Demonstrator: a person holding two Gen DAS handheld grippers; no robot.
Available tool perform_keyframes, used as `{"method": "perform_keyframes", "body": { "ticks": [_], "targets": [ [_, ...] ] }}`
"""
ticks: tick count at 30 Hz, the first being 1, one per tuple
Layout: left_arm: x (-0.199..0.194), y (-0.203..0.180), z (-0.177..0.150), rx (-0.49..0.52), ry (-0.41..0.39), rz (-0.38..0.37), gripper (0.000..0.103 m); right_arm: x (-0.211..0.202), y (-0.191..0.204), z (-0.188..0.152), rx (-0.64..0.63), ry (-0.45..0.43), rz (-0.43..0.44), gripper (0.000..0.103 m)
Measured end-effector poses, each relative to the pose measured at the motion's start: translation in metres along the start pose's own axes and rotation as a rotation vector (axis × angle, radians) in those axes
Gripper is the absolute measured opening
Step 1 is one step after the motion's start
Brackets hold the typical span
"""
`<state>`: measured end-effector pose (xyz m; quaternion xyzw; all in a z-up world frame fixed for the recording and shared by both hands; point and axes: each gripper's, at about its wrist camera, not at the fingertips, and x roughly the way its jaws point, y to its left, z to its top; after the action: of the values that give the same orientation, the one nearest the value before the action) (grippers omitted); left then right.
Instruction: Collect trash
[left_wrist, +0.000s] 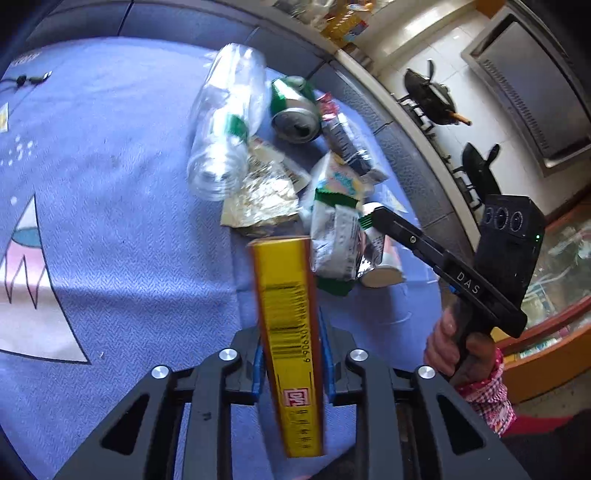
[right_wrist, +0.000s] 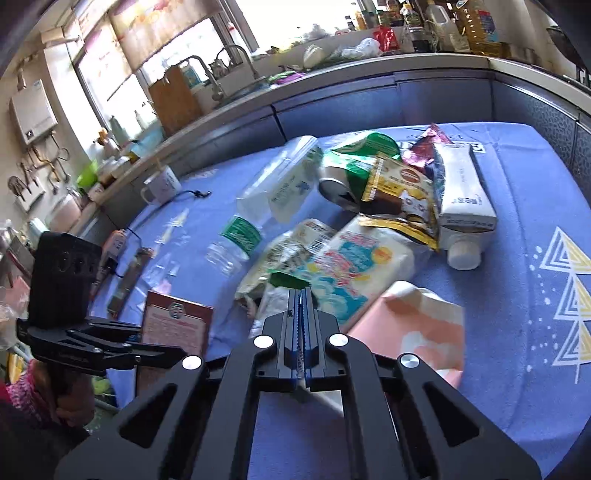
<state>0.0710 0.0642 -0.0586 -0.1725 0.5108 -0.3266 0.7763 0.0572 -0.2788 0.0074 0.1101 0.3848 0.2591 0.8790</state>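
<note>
Left tool clamped on yellow box; right tool pinching green-edged wrapper; trash pile at 12 o'clock on desk.

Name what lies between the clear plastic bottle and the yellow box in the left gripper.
A crumpled gold foil wrapper lies between the clear bottle and yellow box, seen in the left wrist view.

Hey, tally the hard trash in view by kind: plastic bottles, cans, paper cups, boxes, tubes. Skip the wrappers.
Plastic bottle: 1
Can: 1
Paper cup: 1
Box: 1
Tube: 1
Total: 5
</note>
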Motion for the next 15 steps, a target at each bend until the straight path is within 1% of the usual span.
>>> {"method": "perform_keyframes", "body": {
  "ticks": [4, 6, 8, 11, 15],
  "targets": [
    [-0.021, -0.014, 0.003, 0.040, -0.044, -0.070, 0.023, -0.045, 0.006, 0.011, 0.010, -0.128, 0.042, 0.002],
    [-0.026, -0.022, 0.006, 0.063, -0.062, -0.080, 0.023, -0.064, 0.000, 0.014, 0.027, -0.183, 0.029, 0.002],
    [-0.024, -0.033, 0.011, 0.089, -0.067, -0.083, 0.023, -0.078, -0.013, 0.012, 0.055, -0.211, -0.002, 0.002],
    [-0.013, -0.053, 0.020, 0.118, -0.048, -0.102, 0.023, -0.100, -0.043, 0.010, 0.114, -0.250, -0.045, 0.002],
    [0.015, -0.099, 0.042, 0.204, -0.004, -0.139, 0.023, -0.139, -0.092, 0.006, 0.198, -0.329, -0.116, 0.002]
  ]
}}
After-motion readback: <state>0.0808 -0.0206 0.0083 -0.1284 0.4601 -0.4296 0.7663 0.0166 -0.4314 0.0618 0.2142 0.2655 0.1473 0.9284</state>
